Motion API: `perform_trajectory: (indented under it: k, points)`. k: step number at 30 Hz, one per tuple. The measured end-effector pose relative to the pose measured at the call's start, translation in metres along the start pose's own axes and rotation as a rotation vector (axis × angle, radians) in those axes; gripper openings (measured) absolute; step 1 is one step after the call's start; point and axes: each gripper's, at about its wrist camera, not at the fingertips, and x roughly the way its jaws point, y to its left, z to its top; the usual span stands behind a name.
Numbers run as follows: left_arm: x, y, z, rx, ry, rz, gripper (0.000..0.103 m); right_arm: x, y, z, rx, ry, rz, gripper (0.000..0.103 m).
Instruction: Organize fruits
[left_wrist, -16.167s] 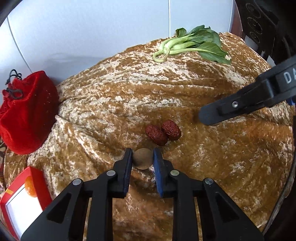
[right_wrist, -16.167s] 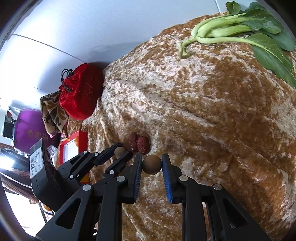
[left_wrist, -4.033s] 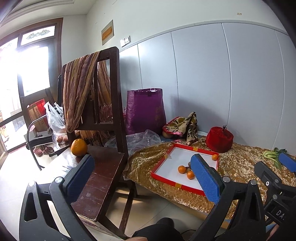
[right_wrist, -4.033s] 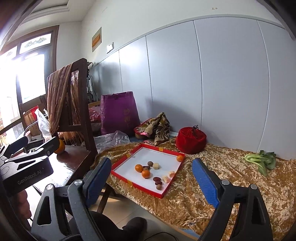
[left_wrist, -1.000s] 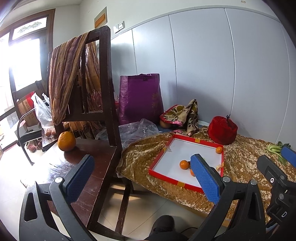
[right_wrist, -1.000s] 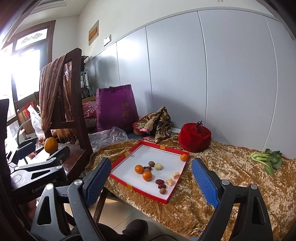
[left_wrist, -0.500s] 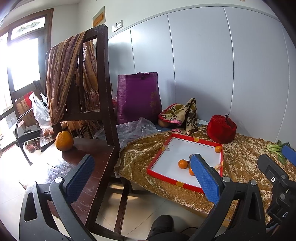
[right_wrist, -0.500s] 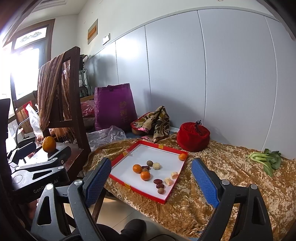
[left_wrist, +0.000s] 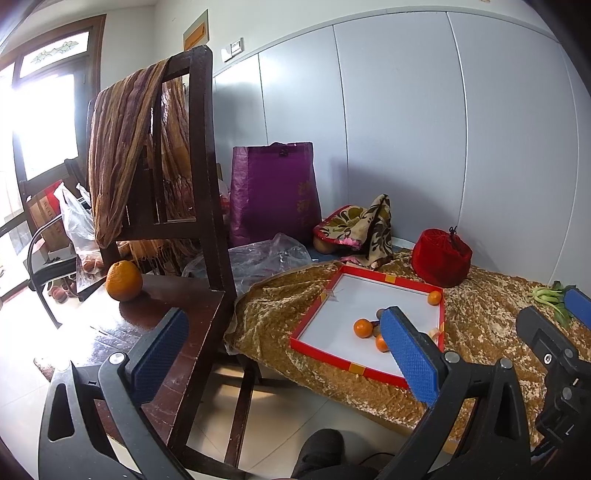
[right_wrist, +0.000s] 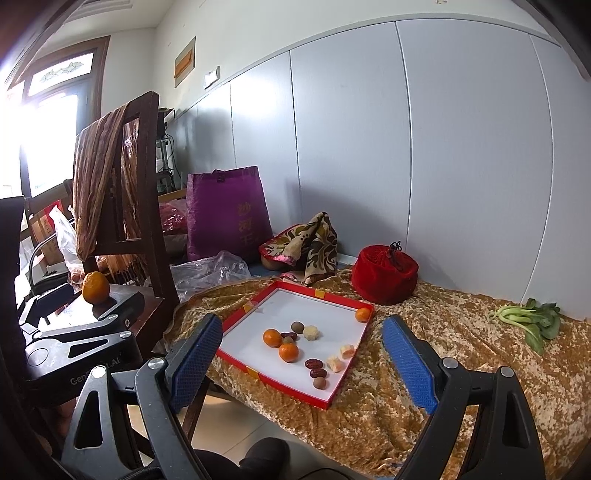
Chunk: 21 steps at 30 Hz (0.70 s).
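Both grippers, left gripper (left_wrist: 284, 354) and right gripper (right_wrist: 303, 354), gape wide and empty; most fruit fills the red tray (right_wrist: 321, 293), one large orange (left_wrist: 124, 280) apparently remaining on the chair (left_wrist: 177, 306).

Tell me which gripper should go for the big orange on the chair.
Left, probably. The left gripper is open and nearer the orange on the chair seat; the right gripper faces the tray.

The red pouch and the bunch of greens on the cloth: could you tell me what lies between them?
Only bare golden cloth lies between the red pouch and the greens; the right wrist view shows it best.
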Motion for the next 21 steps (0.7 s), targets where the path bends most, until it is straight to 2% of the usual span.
perform_trajectory:
  k: [21]
  points:
    - [0.024, -0.001, -0.002, -0.005, 0.03, -0.006, 0.103, 0.013, 0.001, -0.002, -0.014, 0.016, -0.023, 0.09]
